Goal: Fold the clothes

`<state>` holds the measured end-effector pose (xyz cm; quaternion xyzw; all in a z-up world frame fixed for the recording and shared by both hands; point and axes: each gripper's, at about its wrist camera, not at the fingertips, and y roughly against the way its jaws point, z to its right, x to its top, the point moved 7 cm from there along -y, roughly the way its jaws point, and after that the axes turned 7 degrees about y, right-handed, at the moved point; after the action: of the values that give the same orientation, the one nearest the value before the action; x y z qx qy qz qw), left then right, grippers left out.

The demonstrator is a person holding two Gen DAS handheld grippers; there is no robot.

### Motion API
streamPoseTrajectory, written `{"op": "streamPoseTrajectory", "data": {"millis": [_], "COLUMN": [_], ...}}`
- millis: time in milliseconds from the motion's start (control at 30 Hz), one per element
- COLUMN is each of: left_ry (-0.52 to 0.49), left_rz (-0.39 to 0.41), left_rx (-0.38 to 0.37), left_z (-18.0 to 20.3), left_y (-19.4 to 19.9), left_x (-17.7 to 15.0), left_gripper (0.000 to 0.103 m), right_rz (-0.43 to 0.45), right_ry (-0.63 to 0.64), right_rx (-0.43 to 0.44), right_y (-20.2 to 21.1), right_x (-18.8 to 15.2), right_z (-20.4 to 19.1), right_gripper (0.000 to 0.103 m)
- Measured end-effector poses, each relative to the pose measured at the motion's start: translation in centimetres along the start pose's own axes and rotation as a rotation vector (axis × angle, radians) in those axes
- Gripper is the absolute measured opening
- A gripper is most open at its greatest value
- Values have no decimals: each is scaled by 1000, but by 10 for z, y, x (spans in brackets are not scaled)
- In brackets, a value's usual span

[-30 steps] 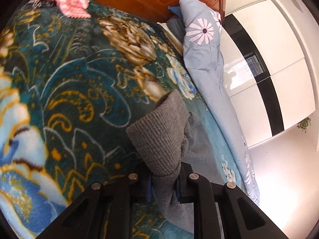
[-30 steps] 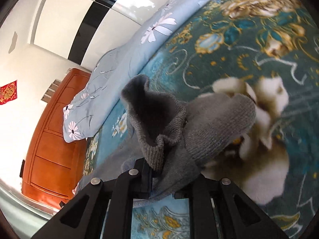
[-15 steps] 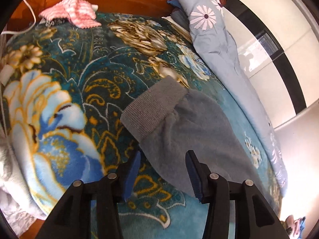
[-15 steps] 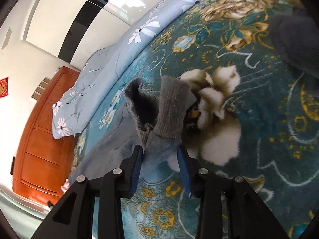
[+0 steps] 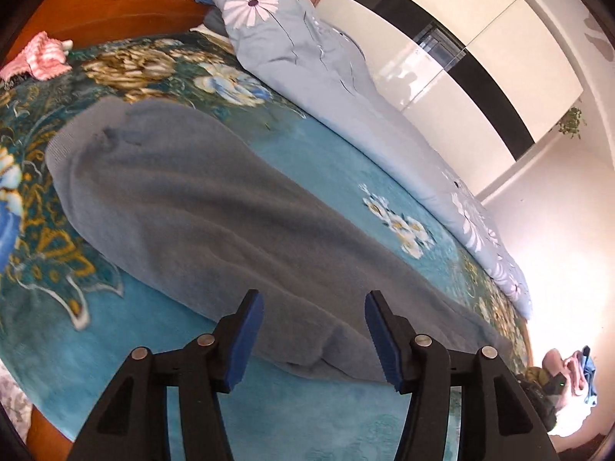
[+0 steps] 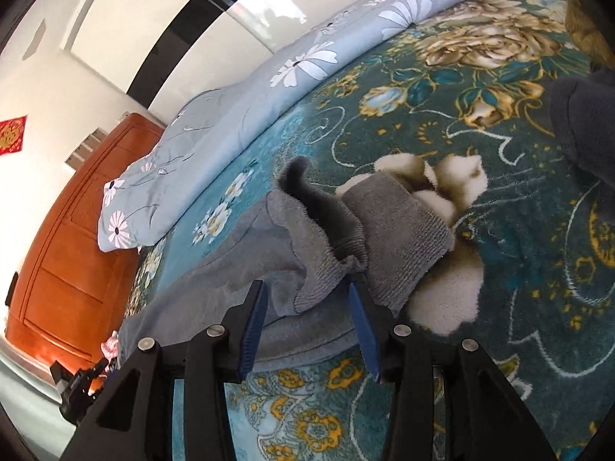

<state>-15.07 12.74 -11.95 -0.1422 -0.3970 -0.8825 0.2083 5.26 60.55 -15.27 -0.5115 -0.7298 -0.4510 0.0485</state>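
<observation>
the grey garment (image 5: 215, 207) lies stretched flat along the bed blanket (image 5: 50, 349) ahead of the left claw (image 5: 313, 336), whose blue-padded fingers stand wide apart, released, with the near edge of the cloth between and just beyond them. the right claw (image 6: 307, 319) is also spread, gripping nothing; a bunched ribbed end of the same garment (image 6: 399, 238) sits between its tips and just ahead, humped up with an opening showing.

the piece looks laid out long and ready for its next fold. to do that well, each claw should bite a clean edge, not a loose hump: the right one wants to catch both layers of the ribbed end so it lifts as one, and the left should pinch the near edge low against the blanket. lift together, carry over evenly, and lay down without dragging, since the plush blanket will likely grab knit cloth and pull wrinkles into it.

the blanket is teal with gold and white flowers, soft and giving. beyond the garment from the left claw runs a pale blue quilt with daisies (image 5: 330, 77), then glossy white cupboard doors with a black band (image 5: 480, 61). a wooden headboard (image 5: 127, 11) and a pink striped cloth (image 5: 36, 57) sit far ahead to the left. a dark garment (image 6: 584, 123) lies far right of the right claw.
</observation>
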Motion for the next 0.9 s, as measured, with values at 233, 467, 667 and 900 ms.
{"op": "streamPoseTrajectory", "data": {"millis": [233,467,667,900], "left_ry": [27,19,33,16], "left_rz": [-72,-26,-33,-70], "left_rx": [-18,-8,-11,13], "left_z": [12,9,2,2], "left_y": [-9,15,17,7], "left_x": [-39,-32,-33,-39], "left_gripper": [59,59,62,62], "right_rz": [71,190,129,113], "right_ry": [-70,-34,-91,-153], "right_rx": [46,116,-17,-18], "right_y": [-11,43,40,27], "right_x": [11,45,32,15], "right_z": [-1,-24,26,55], "right_gripper": [7,5,5,7]}}
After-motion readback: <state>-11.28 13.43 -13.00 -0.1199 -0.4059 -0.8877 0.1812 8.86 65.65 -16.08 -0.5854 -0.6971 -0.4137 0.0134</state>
